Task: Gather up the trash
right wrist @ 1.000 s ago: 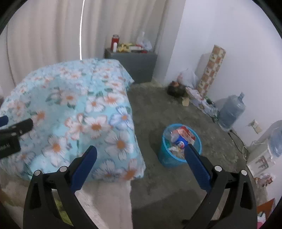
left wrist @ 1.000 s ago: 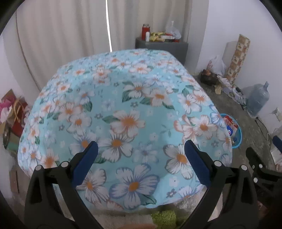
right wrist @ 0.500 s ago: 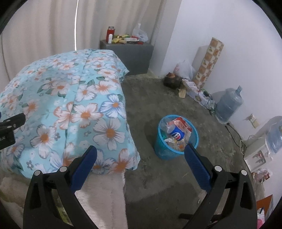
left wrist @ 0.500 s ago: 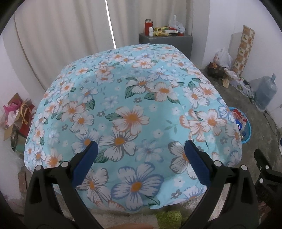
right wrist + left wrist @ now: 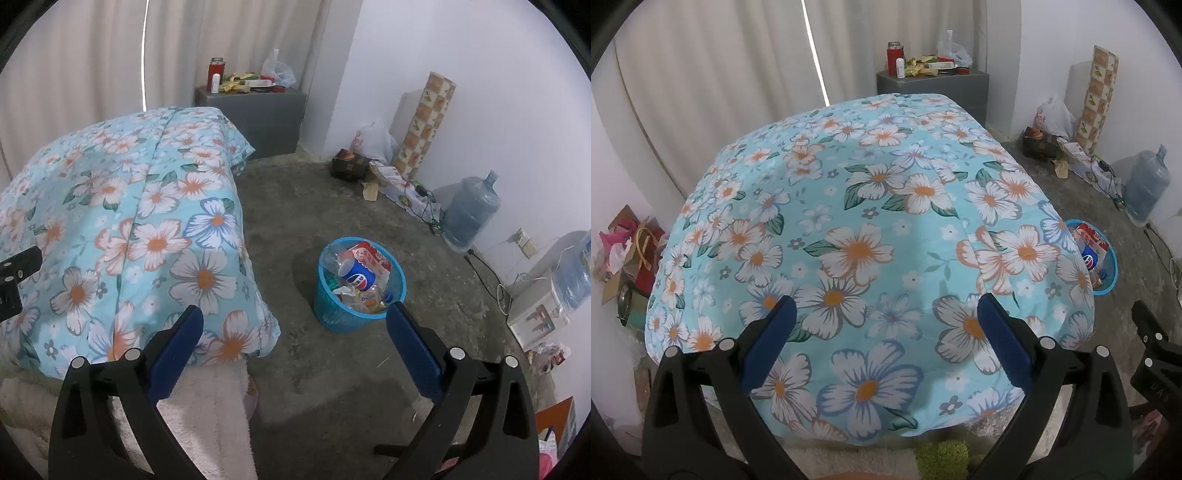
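Change since 1 second ago: we have drawn both cameras back and upward, so more floor and bed edge show.

1. Floral bedspread (image 5: 871, 236): fills the left wrist view; no trash visible on it.
2. Concrete floor (image 5: 369, 206): 1 small scrap near the wall.
3. Blue trash basket (image 5: 360, 295): on the floor beside the bed, heaped; Pepsi cup (image 5: 356, 277) on top.
4. Left gripper (image 5: 886, 332): jaws wide, empty.
5. Right gripper (image 5: 294, 339): jaws wide, empty.

Risk: we judge the overfull basket could spill if nudged or gripped by its thin rim.
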`<state>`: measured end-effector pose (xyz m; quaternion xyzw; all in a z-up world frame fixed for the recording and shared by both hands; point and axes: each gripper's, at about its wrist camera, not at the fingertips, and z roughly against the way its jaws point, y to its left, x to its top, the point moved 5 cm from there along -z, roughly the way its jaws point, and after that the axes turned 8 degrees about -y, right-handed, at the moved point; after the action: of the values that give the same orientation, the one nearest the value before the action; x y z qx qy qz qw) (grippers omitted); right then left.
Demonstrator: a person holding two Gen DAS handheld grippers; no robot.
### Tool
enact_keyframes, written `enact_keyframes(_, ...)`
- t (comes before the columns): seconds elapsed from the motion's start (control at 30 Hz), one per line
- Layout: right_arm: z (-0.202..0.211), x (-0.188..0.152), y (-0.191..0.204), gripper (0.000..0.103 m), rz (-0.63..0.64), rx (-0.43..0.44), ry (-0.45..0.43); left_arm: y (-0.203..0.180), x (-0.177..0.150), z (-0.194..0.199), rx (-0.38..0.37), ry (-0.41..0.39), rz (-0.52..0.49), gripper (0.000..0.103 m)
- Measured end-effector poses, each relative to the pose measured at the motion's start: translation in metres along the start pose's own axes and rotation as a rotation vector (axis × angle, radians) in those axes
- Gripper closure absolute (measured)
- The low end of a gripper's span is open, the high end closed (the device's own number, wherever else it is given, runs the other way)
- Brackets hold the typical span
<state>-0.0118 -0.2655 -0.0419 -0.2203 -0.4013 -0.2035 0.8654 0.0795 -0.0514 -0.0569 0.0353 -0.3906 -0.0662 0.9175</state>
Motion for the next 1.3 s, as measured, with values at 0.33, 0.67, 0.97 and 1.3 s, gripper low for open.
enact_keyframes(0.33, 0.0017, 0.002, -0.004, 0.007, -0.003, -0.015, -0.004, -0.002, 0.0006, 0.0011, -0.001, 0.004, -0.002, 0.009)
enact_keyframes(0.67, 0.0016, 0.0025, -0.0042, 0.007, -0.004, -0.019, -0.004, -0.0026, 0.0008, 0.0013, 0.0, 0.004, -0.003, 0.009)
enact_keyframes(0.97, 0.002, 0.0026, -0.0038, 0.007, -0.004, -0.019, -0.006, -0.0014, 0.0009, 0.0005, -0.001, 0.003, -0.003, 0.009)
enact_keyframes(1.3, 0.0015, 0.0055, -0.0026, 0.007, -0.001, -0.018, -0.009, -0.0015, 0.0011, 0.0007, -0.002, 0.004, -0.003, 0.009)
